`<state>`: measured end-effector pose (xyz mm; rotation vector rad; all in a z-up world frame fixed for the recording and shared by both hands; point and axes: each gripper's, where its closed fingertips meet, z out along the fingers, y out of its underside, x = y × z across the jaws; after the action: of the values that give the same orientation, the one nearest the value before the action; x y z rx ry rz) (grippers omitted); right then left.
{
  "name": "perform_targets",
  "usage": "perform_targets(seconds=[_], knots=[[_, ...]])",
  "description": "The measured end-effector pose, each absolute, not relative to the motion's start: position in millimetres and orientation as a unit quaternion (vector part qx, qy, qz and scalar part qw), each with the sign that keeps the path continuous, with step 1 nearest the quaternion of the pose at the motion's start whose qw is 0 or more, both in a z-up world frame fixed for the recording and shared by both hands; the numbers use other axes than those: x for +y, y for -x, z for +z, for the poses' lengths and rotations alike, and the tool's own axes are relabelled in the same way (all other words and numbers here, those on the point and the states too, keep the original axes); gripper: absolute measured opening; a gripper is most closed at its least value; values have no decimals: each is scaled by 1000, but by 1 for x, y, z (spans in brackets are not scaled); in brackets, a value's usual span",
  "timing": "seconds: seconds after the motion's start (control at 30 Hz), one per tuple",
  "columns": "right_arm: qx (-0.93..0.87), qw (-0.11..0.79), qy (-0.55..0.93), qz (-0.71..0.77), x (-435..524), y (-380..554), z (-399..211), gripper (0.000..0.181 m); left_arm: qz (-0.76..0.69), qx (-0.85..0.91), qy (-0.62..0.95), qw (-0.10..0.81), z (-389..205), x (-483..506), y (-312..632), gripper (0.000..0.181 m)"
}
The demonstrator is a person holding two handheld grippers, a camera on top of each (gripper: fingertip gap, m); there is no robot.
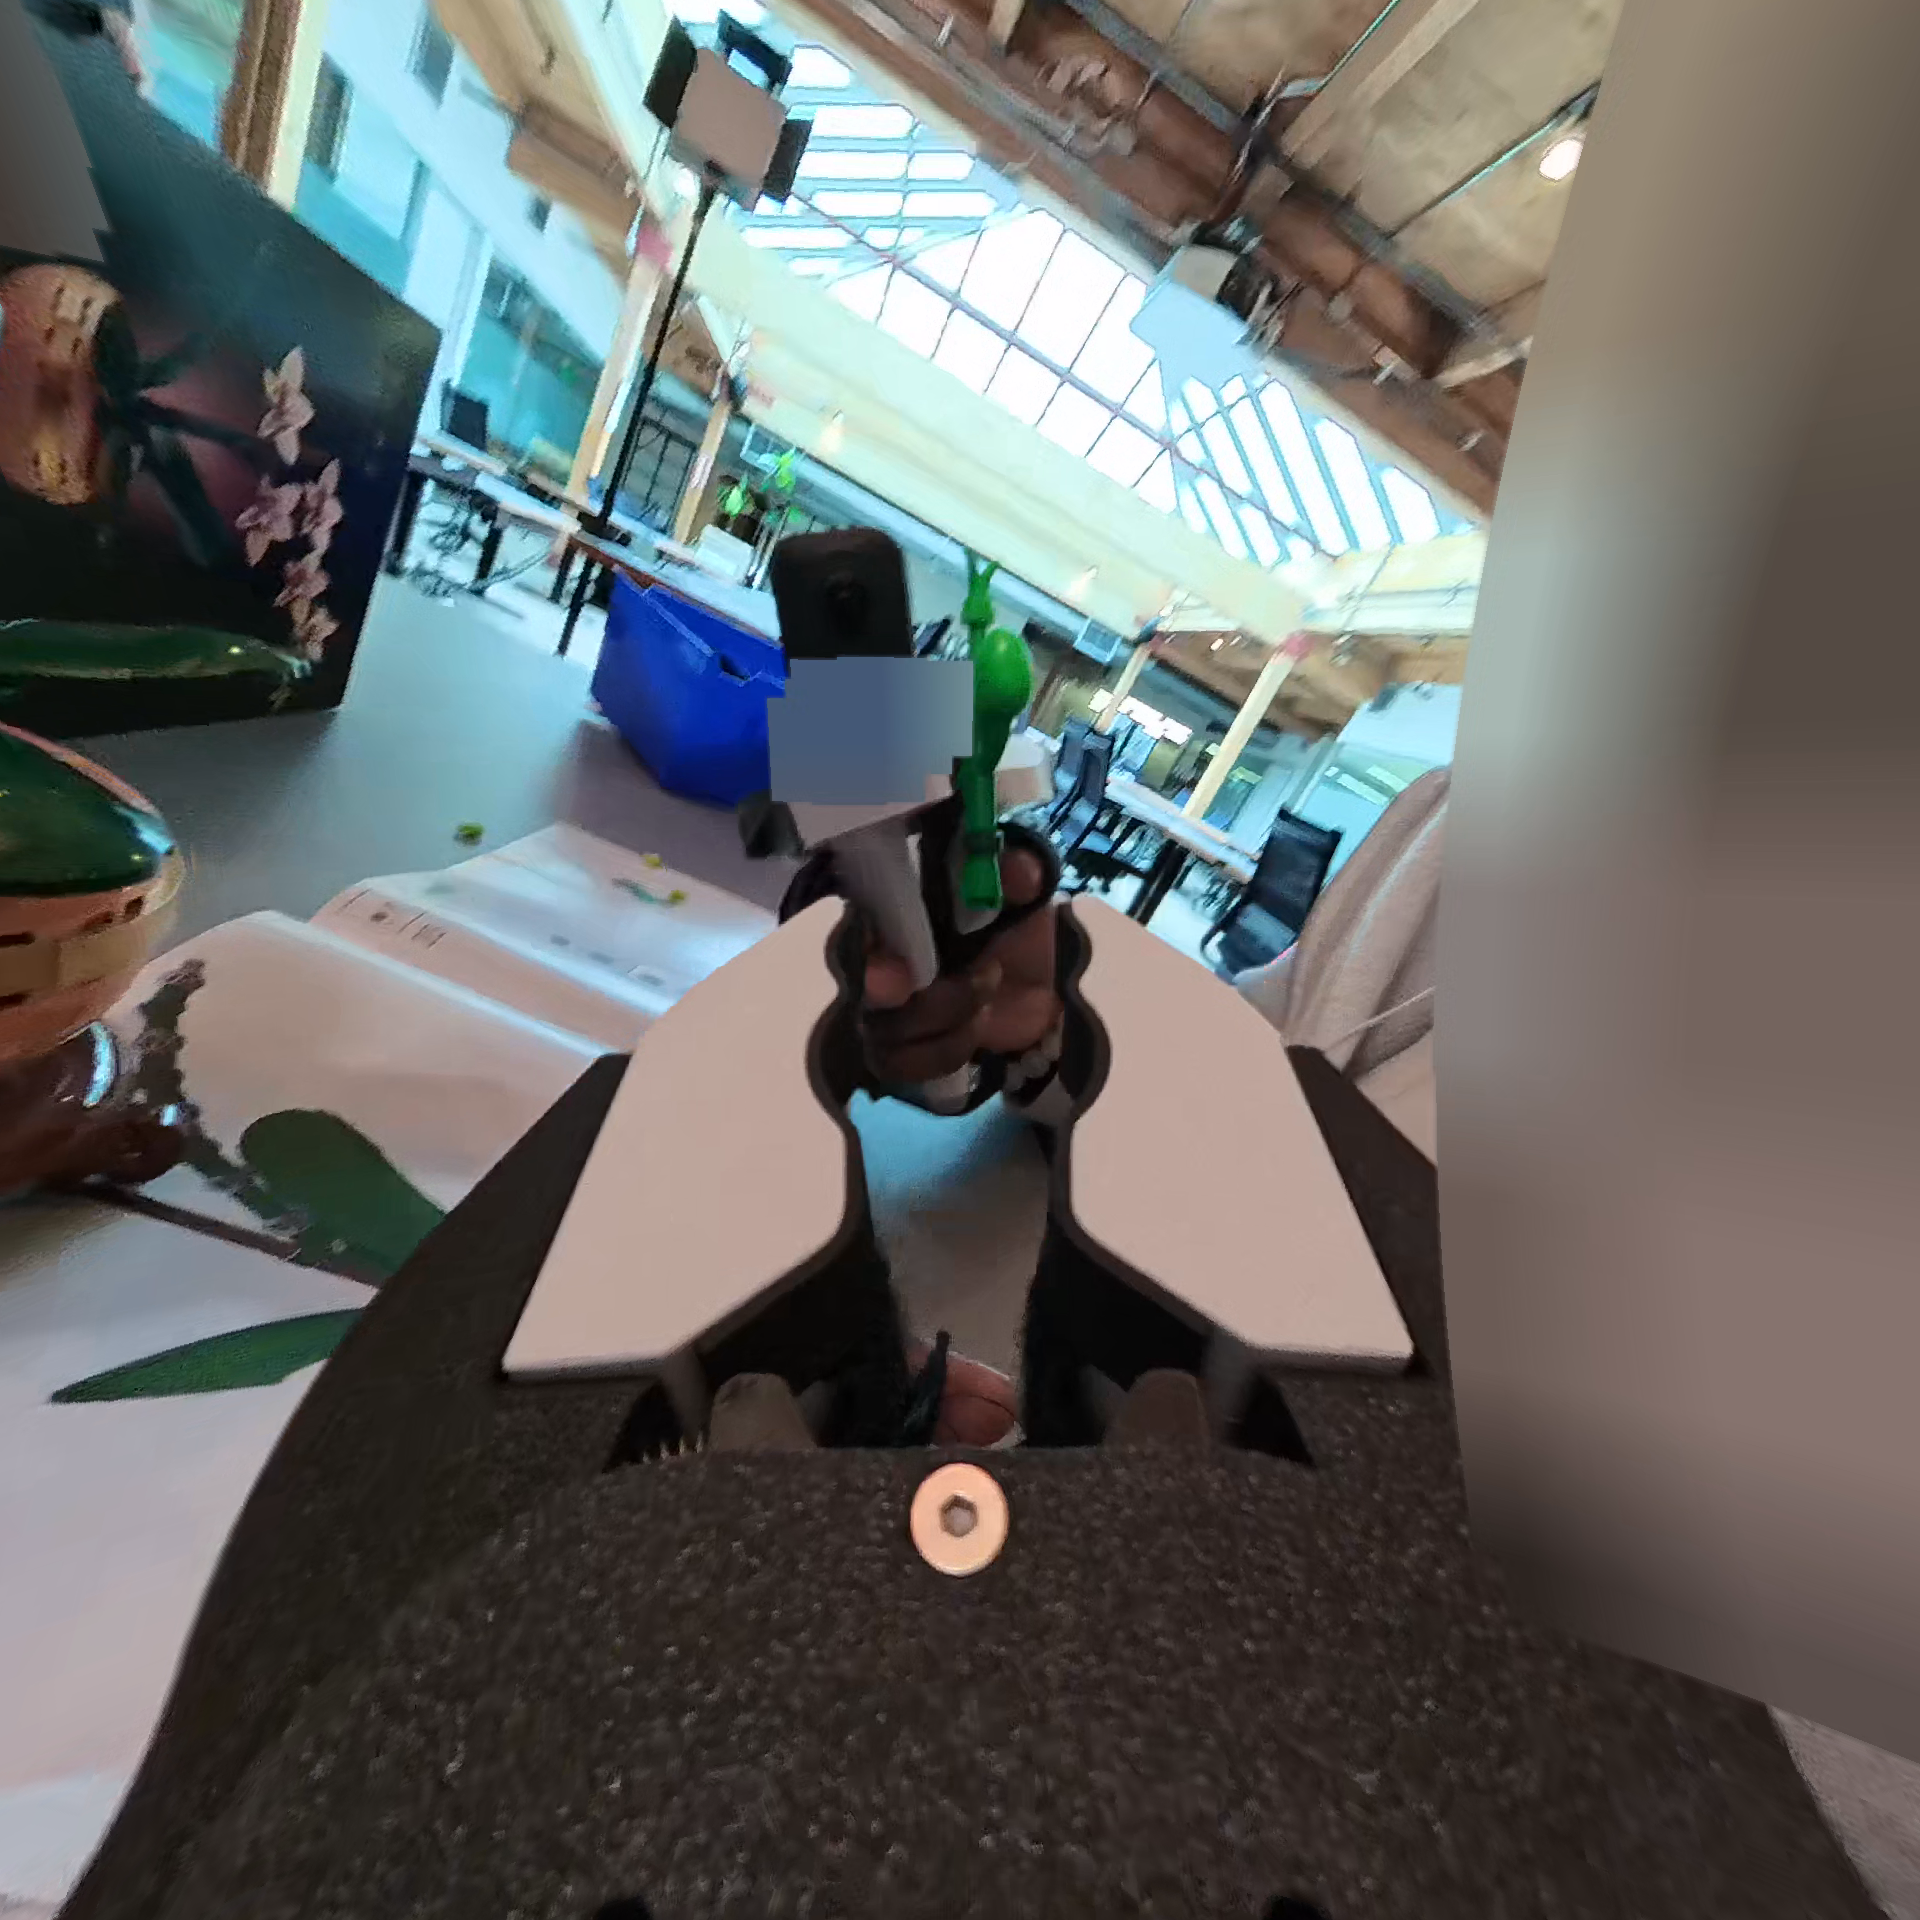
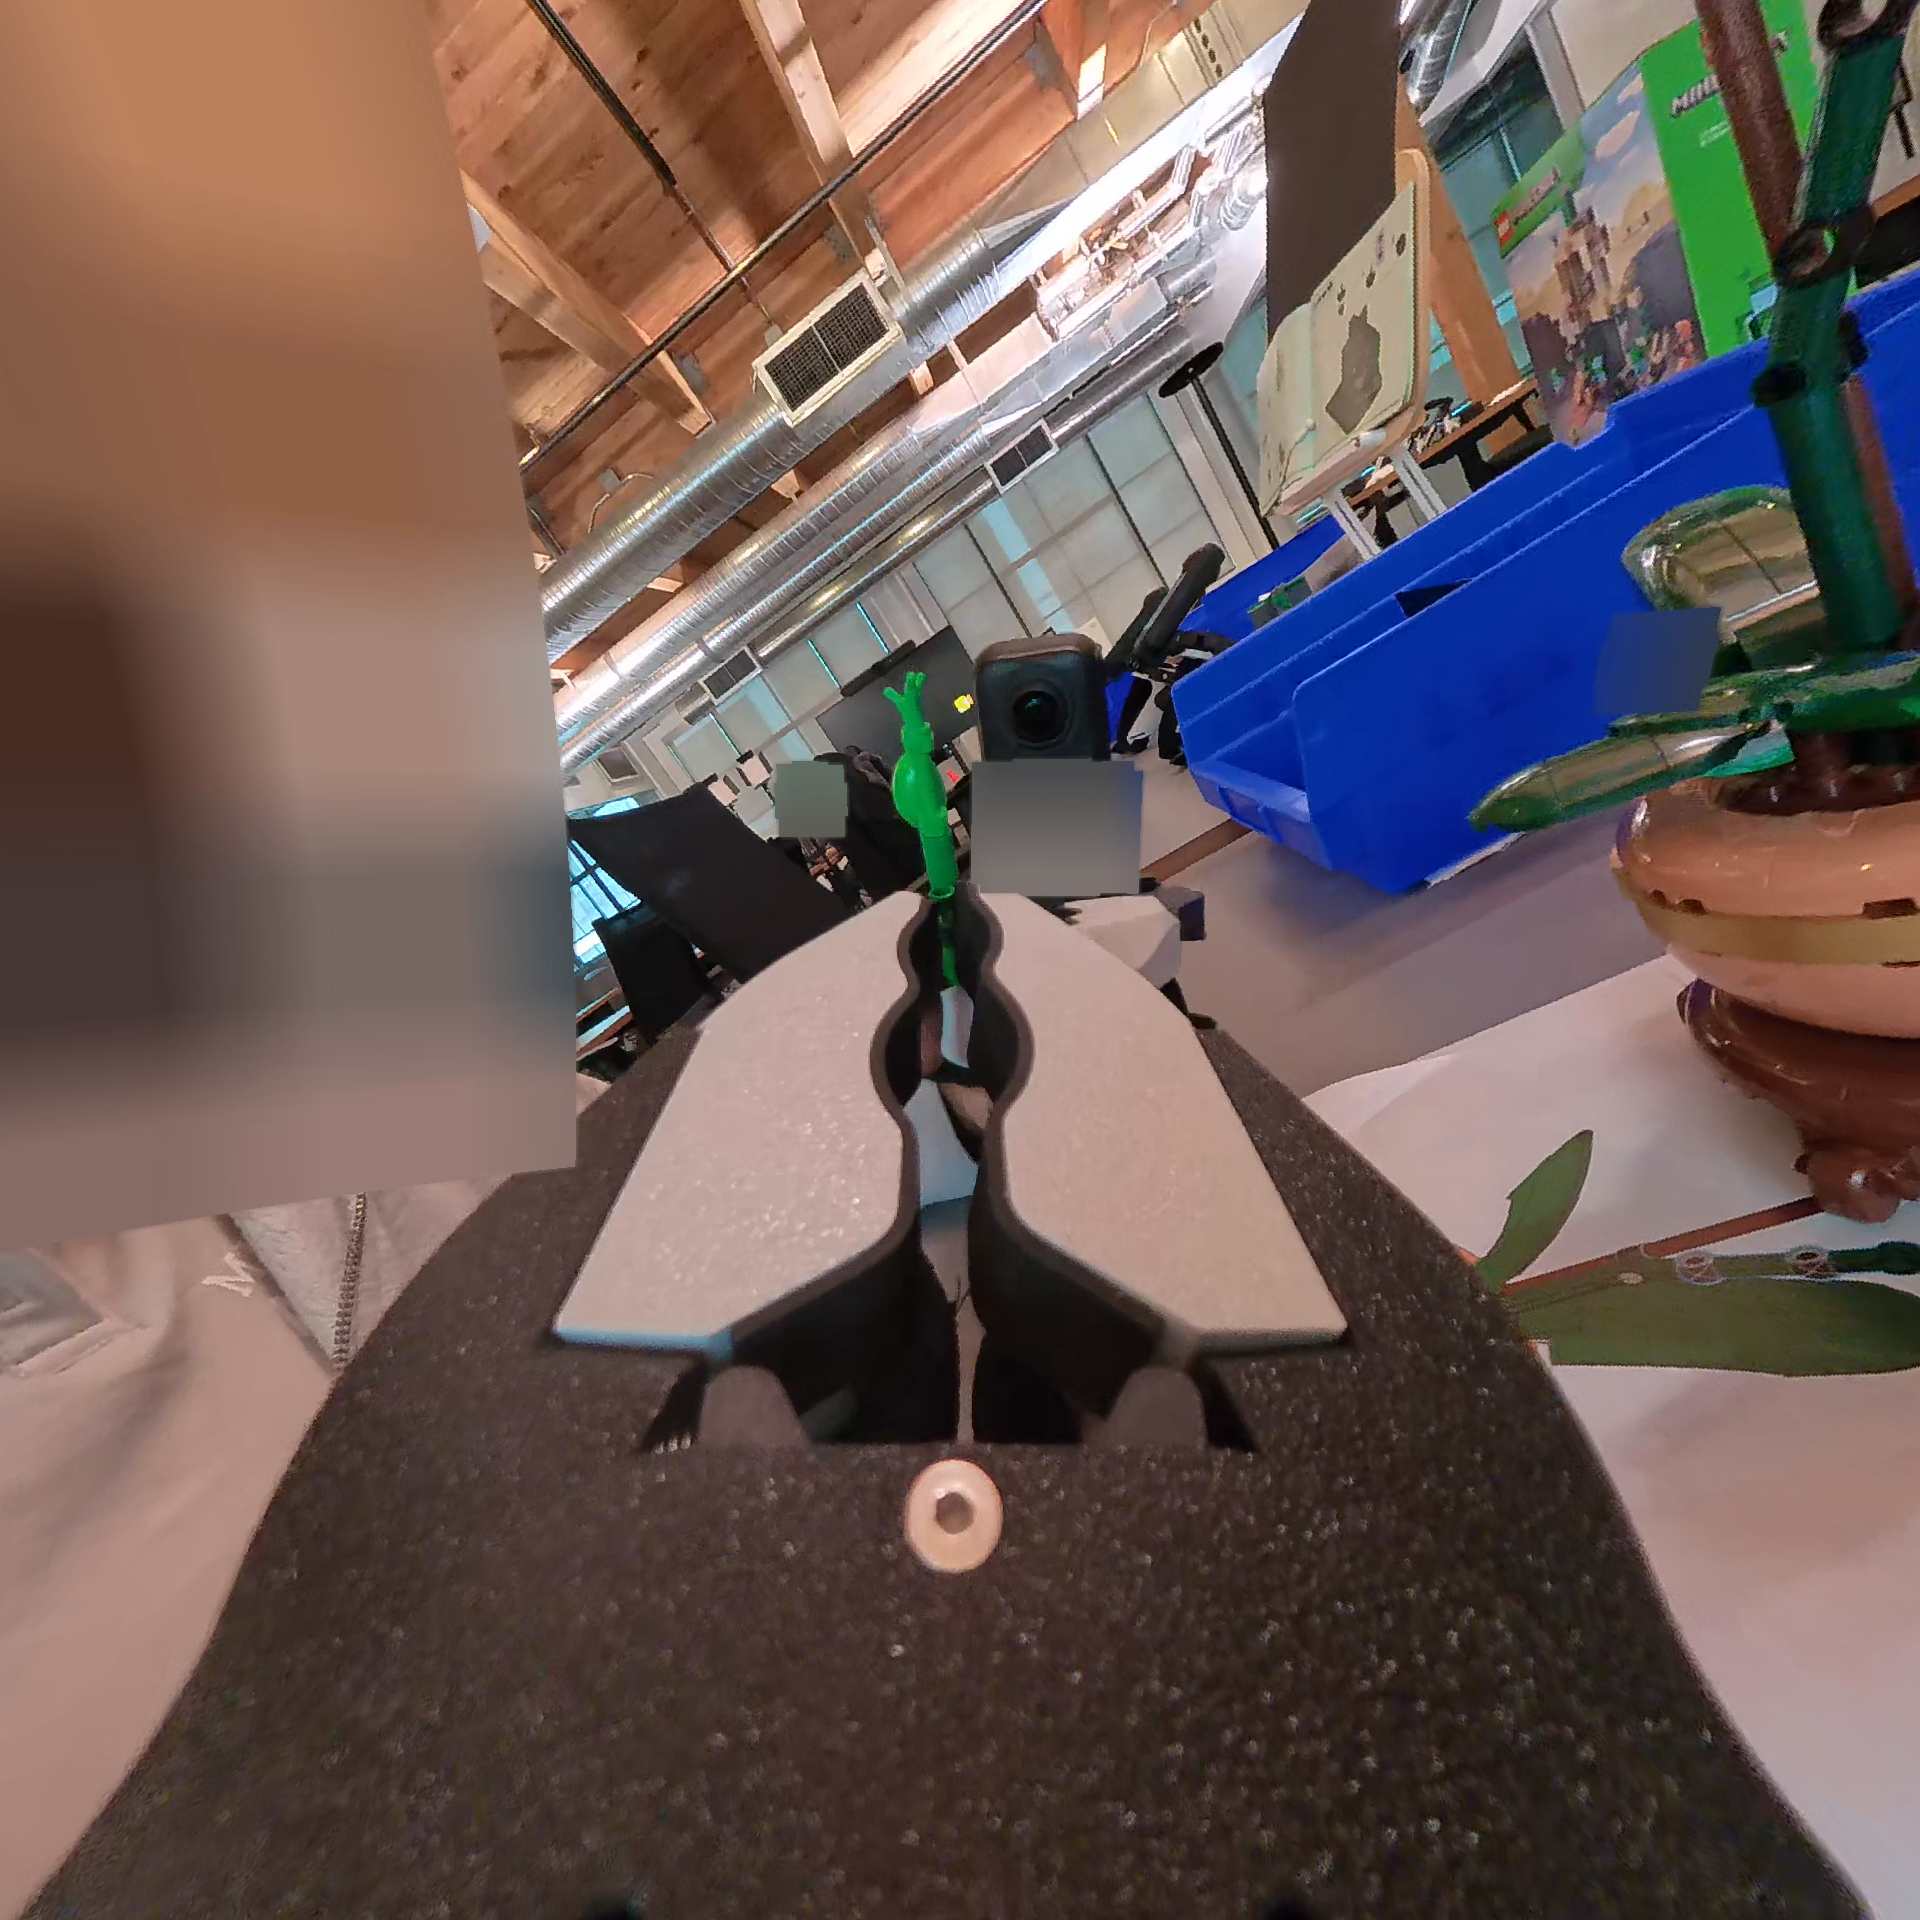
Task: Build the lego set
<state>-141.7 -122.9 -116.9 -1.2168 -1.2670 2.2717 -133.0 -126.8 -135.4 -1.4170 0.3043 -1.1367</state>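
Lego stem [image 2: 918, 800]: glossy bright-green plastic, thin rod swelling into an oval bud with a forked tip; long axis upright, fork pointing up, held in the air above the desk.
Right gripper [image 2: 948, 935]: my grey, grainy fingers pinch the stem's lower end.
Left gripper [image 1: 961, 1023]: fingers apart, empty, facing the stem.
Potted Lego plant [image 2: 1787, 894]: tan rounded pot, dark-green leaves, at the desk's right edge.
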Motion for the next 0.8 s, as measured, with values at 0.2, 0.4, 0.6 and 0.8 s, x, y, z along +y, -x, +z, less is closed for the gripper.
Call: perform_targets(seconds=[0.2, 0.4, 0.6, 0.8], knots=[[-455, 132, 426, 771, -126, 141, -121, 2, -417, 161, 656, 608, -133, -121, 133, 25], [-460, 129, 418, 772, -129, 143, -119, 2, -366, 190, 683, 603, -132, -122, 131, 6], [-644, 148, 399, 636, -142, 149, -141, 31, -268, 156, 718, 624, -111, -156, 178, 6], [-836, 141, 360, 389, -175, 183, -208, 10, -83, 62, 778, 620, -116, -211, 244, 6]])
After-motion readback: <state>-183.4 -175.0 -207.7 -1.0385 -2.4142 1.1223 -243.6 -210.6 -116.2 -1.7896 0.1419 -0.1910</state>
